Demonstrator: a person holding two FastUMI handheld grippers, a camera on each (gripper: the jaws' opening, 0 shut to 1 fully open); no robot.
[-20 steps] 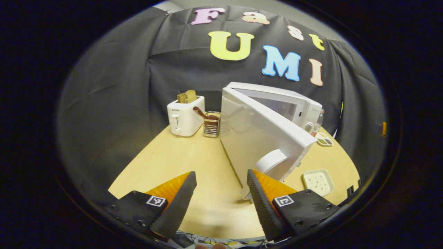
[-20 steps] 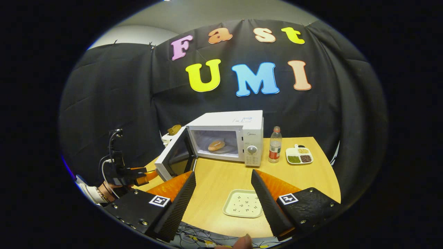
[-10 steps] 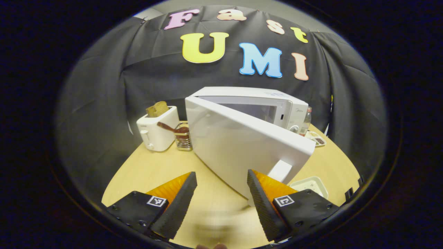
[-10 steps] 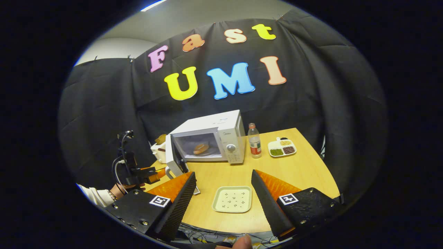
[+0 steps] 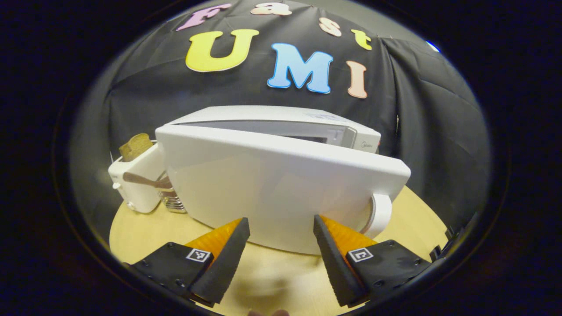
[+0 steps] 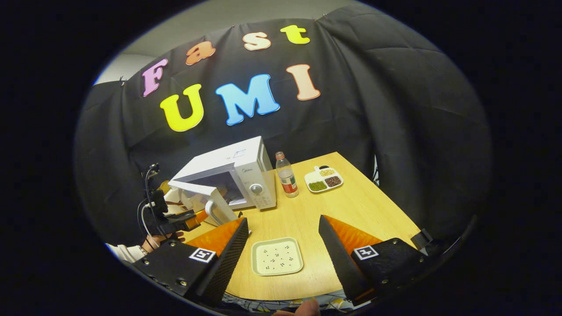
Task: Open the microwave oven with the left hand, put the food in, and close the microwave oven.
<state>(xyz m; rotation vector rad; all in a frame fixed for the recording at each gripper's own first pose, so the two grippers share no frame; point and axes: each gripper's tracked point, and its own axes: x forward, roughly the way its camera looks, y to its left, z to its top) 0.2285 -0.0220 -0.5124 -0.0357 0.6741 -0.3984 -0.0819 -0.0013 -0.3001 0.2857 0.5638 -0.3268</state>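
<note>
In the left gripper view, the left gripper (image 5: pixel 279 245) was spread wide, its fingers holding nothing. Straight ahead of it, very near, stood the door (image 5: pixel 281 188) of the microwave (image 5: pixel 272 120), partly ajar; the door's outer face lay just beyond both fingertips, and whether the tips touched it could not be told. The door's handle (image 5: pixel 381 214) sat just past the right finger. Left of the door, farther off, stood a toaster (image 5: pixel 136 184) with bread (image 5: pixel 134 147) in its slot, and beside it a small rack (image 5: pixel 171 199). The table (image 5: pixel 281 281) ran beneath the fingers.

In the right gripper view, the right gripper (image 6: pixel 283 252) was also spread and empty, hovering above the near edge of the table (image 6: pixel 351 206). Between its fingers, just ahead, lay an empty tray (image 6: pixel 276 256). The microwave (image 6: pixel 228 175) stood well ahead and to the left, its door (image 6: pixel 195 193) only part open; the food inside could not be made out. To the left, the left gripper (image 6: pixel 193 218) was at that door, held by a hand (image 6: pixel 153 241). Right of the microwave stood a bottle (image 6: pixel 286 180), then a divided dish (image 6: pixel 324 179).
</note>
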